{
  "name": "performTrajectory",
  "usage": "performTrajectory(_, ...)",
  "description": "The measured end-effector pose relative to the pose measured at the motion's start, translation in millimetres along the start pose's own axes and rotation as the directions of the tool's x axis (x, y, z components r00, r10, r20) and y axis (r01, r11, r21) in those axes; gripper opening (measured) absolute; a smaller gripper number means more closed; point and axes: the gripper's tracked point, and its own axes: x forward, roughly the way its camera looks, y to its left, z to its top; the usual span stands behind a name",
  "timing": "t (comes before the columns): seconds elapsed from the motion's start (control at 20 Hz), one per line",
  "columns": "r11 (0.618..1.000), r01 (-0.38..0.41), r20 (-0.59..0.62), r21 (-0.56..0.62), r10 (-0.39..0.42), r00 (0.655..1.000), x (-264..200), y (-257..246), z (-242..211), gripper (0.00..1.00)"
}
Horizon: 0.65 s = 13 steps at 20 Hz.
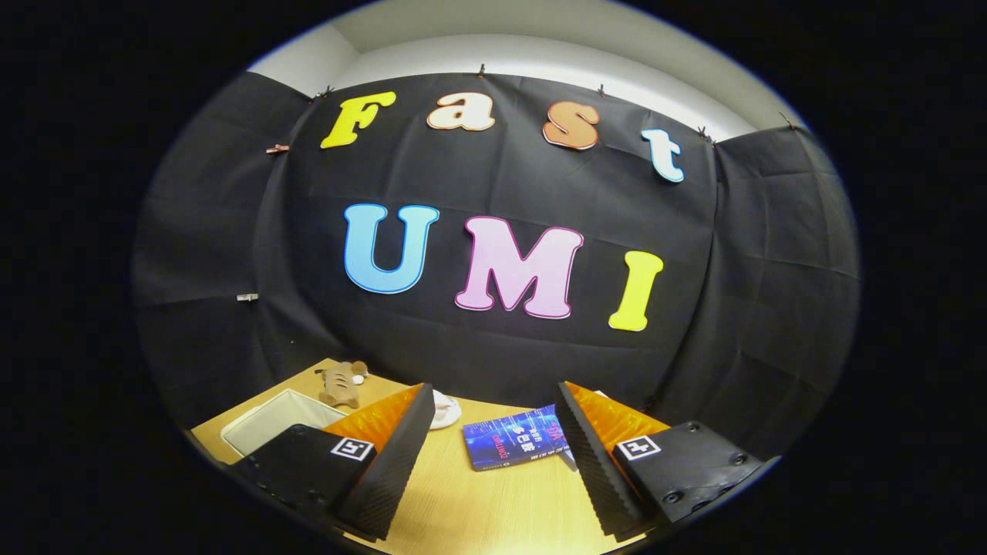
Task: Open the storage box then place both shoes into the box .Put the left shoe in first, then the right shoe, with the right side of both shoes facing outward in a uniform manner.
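The gripper (493, 455) was held above the wooden table (478, 509), pitched up toward the booth's black wall rather than down at the work. Its fingers stood wide apart with nothing between them. A white storage box (262, 422) sat at the table's left edge, just beyond the left finger, which hid part of it. A small brown plush toy (341, 382) lay behind the box near the wall. A blue book (513, 445) rested flat ahead, close to the right finger, and a white object (446, 410) peeked out past the left fingertip.
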Motion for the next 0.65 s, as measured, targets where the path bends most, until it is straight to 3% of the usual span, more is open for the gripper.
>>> performTrajectory(0.35,0.998,0.046,-0.026,0.039,-0.045,0.999,0.2,-11.5,-6.9,0.98)
performTrajectory(0.65,0.999,0.040,-0.012,0.021,-0.040,0.999,-1.1,-3.9,-2.8,0.98)
